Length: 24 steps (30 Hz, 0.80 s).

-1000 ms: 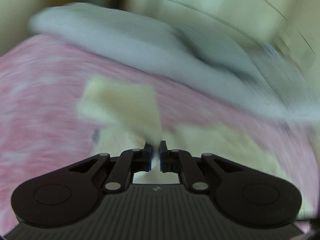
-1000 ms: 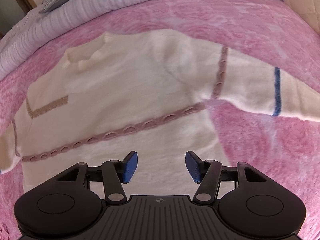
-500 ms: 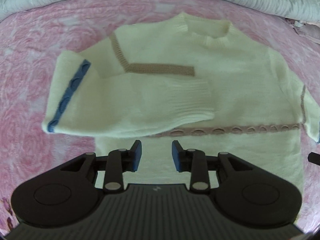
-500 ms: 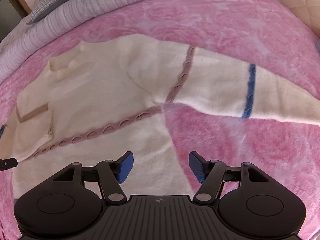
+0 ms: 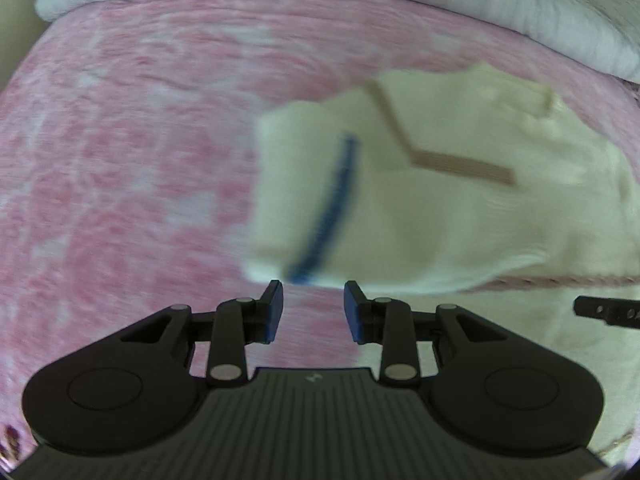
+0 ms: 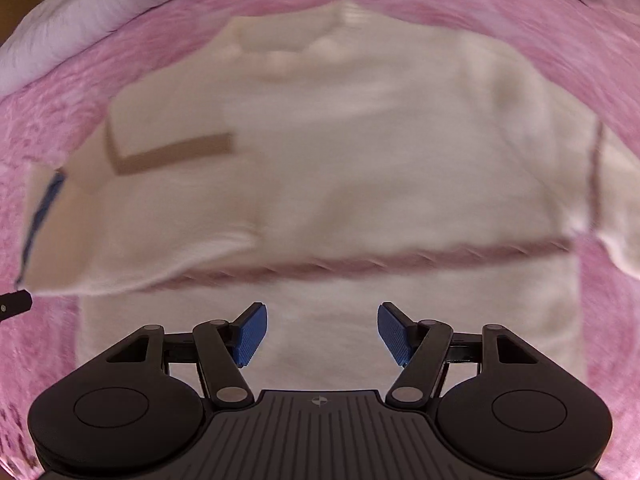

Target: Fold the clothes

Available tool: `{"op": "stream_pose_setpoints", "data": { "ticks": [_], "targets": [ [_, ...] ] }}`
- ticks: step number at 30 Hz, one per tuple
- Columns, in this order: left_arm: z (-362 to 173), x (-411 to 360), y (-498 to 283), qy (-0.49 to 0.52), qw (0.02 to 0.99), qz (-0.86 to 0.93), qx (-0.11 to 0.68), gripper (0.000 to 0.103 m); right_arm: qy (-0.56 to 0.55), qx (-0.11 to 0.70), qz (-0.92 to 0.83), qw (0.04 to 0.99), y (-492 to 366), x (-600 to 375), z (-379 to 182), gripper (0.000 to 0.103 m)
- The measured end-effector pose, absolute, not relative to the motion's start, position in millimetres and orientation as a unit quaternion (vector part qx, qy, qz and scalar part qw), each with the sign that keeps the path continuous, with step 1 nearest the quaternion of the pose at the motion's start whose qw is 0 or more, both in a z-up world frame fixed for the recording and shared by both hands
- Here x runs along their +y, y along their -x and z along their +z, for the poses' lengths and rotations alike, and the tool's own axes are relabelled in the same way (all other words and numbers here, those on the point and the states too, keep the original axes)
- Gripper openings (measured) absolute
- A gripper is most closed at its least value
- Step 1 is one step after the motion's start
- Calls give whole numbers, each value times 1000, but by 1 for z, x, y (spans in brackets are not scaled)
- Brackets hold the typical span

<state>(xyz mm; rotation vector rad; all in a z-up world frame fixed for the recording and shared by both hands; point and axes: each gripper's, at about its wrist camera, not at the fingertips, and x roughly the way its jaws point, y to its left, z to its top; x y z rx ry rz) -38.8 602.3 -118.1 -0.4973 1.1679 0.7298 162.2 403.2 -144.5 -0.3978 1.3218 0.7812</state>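
A cream sweater [image 6: 360,184] with tan and pink stripes lies flat on the pink bedspread [image 6: 48,136]. Its left sleeve [image 5: 360,216], marked by a blue stripe, is folded across the chest; it also shows in the right wrist view [image 6: 120,240]. My left gripper [image 5: 314,308] is open and empty, just short of the folded sleeve's lower edge, over the bedspread [image 5: 120,160]. My right gripper [image 6: 320,332] is open and empty above the sweater's lower body. The right sleeve [image 6: 616,208] runs off to the right.
A pale grey-white striped duvet [image 5: 480,12] lies bunched along the far edge of the bed; it also shows in the right wrist view [image 6: 72,28]. A tip of the other gripper [image 5: 608,312] shows at the right edge of the left wrist view.
My left gripper let go of the left sleeve, which now lies folded across the chest, then drew back left. My right gripper swung left from the right sleeve to the sweater's middle.
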Motion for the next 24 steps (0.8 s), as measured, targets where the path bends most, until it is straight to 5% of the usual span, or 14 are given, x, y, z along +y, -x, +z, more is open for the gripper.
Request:
{"op": "stream_pose_setpoints", "data": {
  "ticks": [9, 14, 17, 20, 24],
  "targets": [
    [-119, 646, 71, 239, 746, 343, 519, 31, 179, 584, 371, 699, -146, 441, -150, 65],
    [-106, 658, 87, 264, 760, 337, 489, 31, -114, 654, 367, 651, -174, 401, -175, 65],
    [-104, 666, 96, 273, 761, 342, 480, 31, -184, 663, 339, 642, -180, 391, -197, 62],
    [-110, 672, 99, 282, 753, 349, 481, 31, -204, 674, 317, 635, -182, 400, -219, 49],
    [-116, 673, 100, 291, 747, 353, 482, 31, -226, 665, 327, 632, -187, 413, -227, 13]
  ]
}}
